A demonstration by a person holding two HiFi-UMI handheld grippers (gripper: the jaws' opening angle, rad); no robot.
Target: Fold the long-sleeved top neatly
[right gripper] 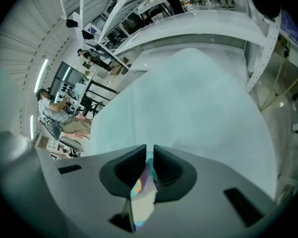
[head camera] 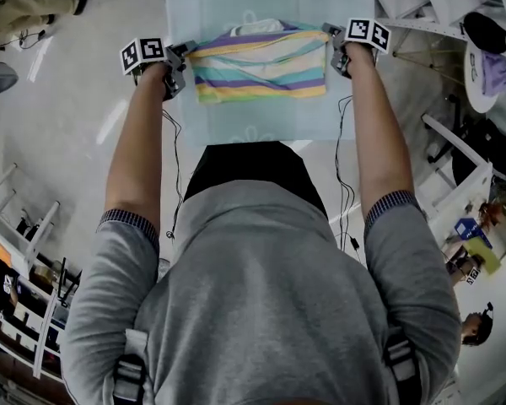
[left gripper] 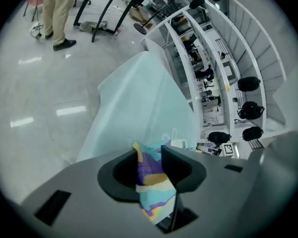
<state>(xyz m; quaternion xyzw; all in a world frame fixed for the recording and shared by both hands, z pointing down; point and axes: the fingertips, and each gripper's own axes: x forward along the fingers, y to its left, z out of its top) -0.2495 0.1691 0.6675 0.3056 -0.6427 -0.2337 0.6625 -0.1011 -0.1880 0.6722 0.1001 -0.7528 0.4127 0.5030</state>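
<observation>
**Laying a striped top flat, one end in each gripper**

Nearest the lens, grey-sweatered shoulders (head camera: 261, 310) and dark harness straps (head camera: 128, 380), bent over a table (head camera: 194, 7) draped in pale blue. Beyond them, bare forearms (head camera: 139, 142) stretched forward to reach the long-sleeved top (head camera: 261, 66). Already doubled into a short band of yellow, turquoise, purple and white stripes, and lying across the middle of the table with a sliver of white lining showing at its far edge.

Held at opposite ends, most likely to keep the folded edge taut and square to the table while setting it down.

At the band's left end, the left gripper (head camera: 179, 62). Seen along its own jaws, standing a fair way apart around a bunched edge of the top (left gripper: 151, 182), with the cloth hanging toward the camera and apparently loose rather than pinched.

At the right end, the right gripper (head camera: 337, 53). Jaws almost together there, nipping a thin fold of the same fabric (right gripper: 141, 197).

Judging by the compact shape, well into the folding, with smoothing or one more fold probably to come.

No brand, label or wording to be read on the garment. Only black-and-white square codes on the marker cubes (head camera: 143, 55) riding each tool, plus a faint white outline motif on the table covering, without letters.
</observation>
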